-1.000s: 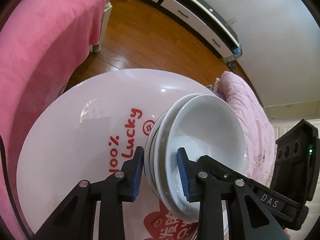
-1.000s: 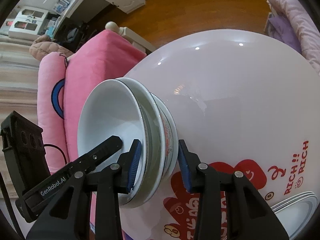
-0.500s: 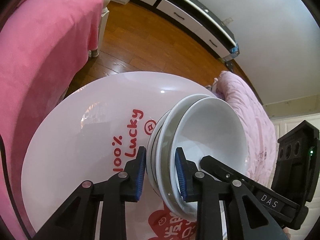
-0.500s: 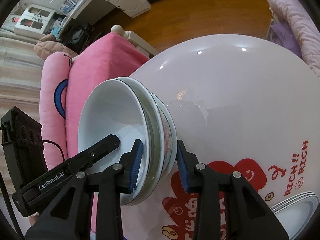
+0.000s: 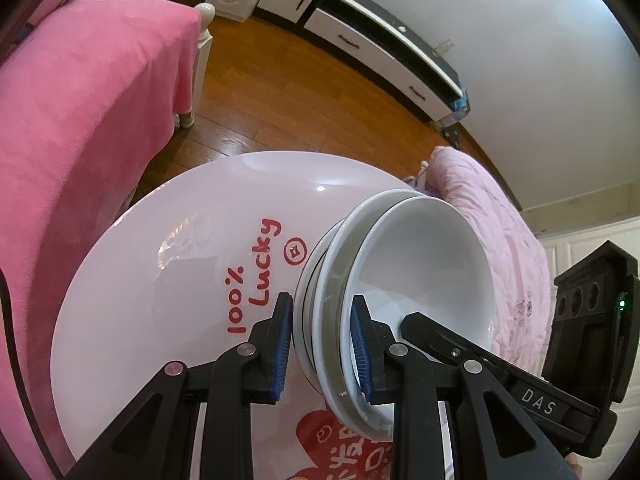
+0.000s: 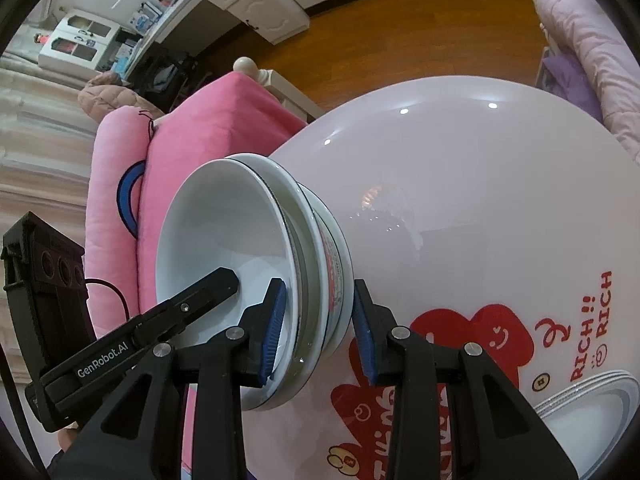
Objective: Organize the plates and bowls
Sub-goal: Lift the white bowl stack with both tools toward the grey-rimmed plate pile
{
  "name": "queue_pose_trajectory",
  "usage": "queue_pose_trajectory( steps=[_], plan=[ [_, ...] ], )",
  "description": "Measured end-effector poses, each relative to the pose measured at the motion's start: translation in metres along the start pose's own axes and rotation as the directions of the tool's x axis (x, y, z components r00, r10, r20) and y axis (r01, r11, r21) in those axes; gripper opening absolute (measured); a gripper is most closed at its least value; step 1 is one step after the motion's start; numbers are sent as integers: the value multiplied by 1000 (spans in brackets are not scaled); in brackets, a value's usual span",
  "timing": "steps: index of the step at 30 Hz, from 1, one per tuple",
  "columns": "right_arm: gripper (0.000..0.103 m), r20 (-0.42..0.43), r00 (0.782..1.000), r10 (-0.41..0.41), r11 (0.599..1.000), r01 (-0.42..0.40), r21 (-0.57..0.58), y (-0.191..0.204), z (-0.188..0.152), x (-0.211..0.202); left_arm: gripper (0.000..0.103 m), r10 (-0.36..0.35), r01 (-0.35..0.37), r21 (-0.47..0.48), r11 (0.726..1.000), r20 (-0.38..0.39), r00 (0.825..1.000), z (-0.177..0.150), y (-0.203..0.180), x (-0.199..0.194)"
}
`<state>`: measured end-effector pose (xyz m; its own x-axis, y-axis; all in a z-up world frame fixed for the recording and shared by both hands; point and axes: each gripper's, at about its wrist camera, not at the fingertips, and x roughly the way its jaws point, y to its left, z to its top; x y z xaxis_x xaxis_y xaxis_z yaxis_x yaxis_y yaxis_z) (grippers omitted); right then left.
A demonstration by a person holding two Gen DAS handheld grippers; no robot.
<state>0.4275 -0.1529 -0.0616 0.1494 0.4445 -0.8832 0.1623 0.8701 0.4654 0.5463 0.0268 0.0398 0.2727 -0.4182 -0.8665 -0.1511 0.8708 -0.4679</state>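
**A:** Start with the left wrist view. What have you got?

**Me:** My left gripper (image 5: 322,344) straddles the near rim of the bowls (image 5: 400,280), a nested stack sitting lower right of centre on the round table (image 5: 160,300). One blue pad is outside the stack, the other inside the top bowl. The pads look pressed on the rims, so I'd call it clamped on the bowls. My other tool reaches in from the right edge, a finger down in the top bowl.

**A:** How will they handle?

**Me:** Glazed ceramic, I'd judge: stiff, slick, heavy as a stack, and it chips. Pinching several rims at once is the only hold on offer, and the bowls could shift against each other if I tilt.

**A:** And the right wrist view?

**Me:** There the bowls (image 6: 248,272) sit left of centre, at the table's (image 6: 500,200) edge nearest the pink bed (image 6: 208,128). My right gripper (image 6: 318,334) spans the opposite rim. The inner pad touches the top bowl's wall; the outer pad seems to stand just off the lowest rim, so I can't tell whether it truly grips. A second stack, plates (image 6: 592,404), lies at the lower right edge.

**A:** Your advice?

**Me:** Two opposite holds, lift level, slowly.
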Motion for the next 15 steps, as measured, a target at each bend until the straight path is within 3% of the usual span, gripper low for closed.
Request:
queue_pose_trajectory(
  steps=[15],
  plan=[
    [33,20,1000,3,1000,-4,17,-5,-45,-26,23,2,-2,63,998,1,1000,-47,-12,-21]
  ],
)
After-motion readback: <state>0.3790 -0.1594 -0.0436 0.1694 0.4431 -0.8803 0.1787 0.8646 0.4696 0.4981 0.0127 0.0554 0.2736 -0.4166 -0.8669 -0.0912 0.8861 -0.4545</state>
